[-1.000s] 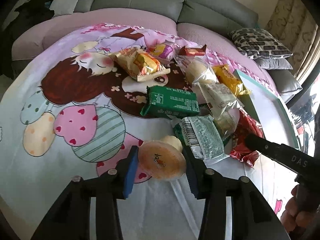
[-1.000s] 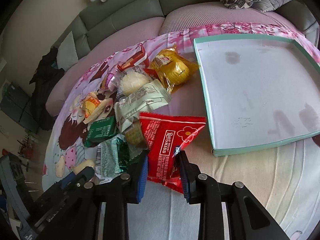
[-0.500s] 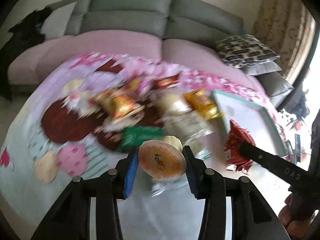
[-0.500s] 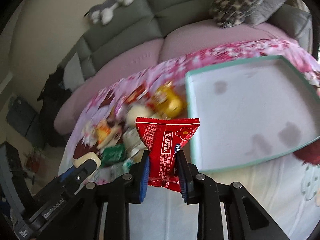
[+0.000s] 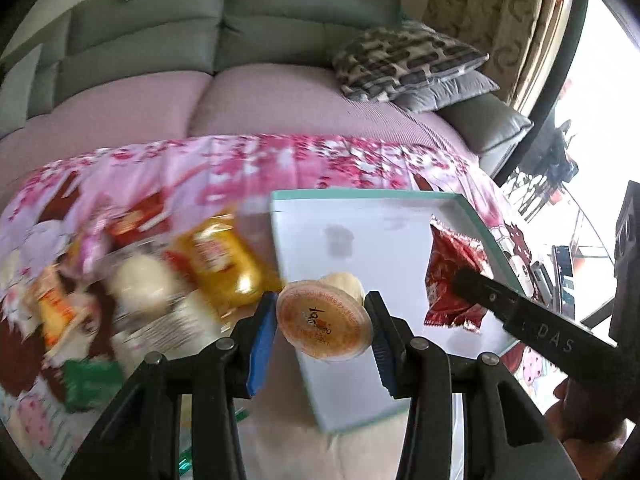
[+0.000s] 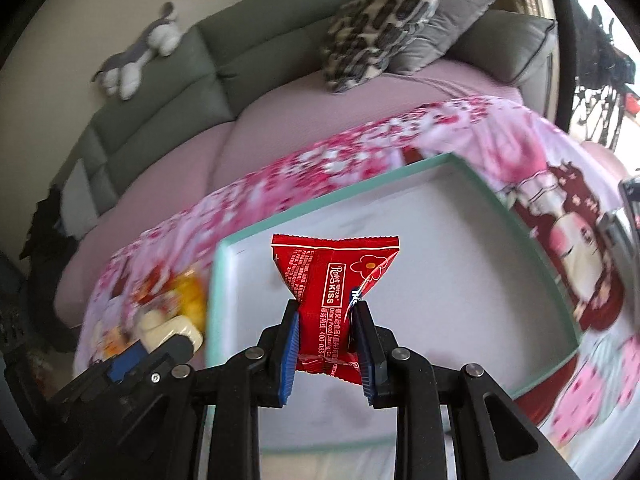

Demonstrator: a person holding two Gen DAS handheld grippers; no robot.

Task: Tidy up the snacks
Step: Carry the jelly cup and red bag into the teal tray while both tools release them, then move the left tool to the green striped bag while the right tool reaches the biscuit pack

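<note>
Cup (image 5: 323, 325) clamped by left gripper (image 5: 320, 334), packet (image 6: 332, 300) by right gripper (image 6: 326, 354); either may slip, missing the tray (image 6: 532, 240).

Red packet (image 6: 328, 292), teal-rimmed white tray (image 6: 472, 280), pink floral cloth (image 5: 280, 160).

The left black two-finger gripper with blue pads (image 5: 322, 330) is closed on a round orange-lidded plastic jelly cup (image 5: 323, 325), its blue-padded fingers (image 5: 262, 340) pressing the cup's rim from either side. The right black two-finger gripper with blue pads (image 6: 326, 342) pinches a red foil snack packet (image 6: 330, 292) at its waist, jaws nearly together (the packet stands upright between them). Part of the person's hand (image 5: 580, 424) grips the right tool's handle.
</note>
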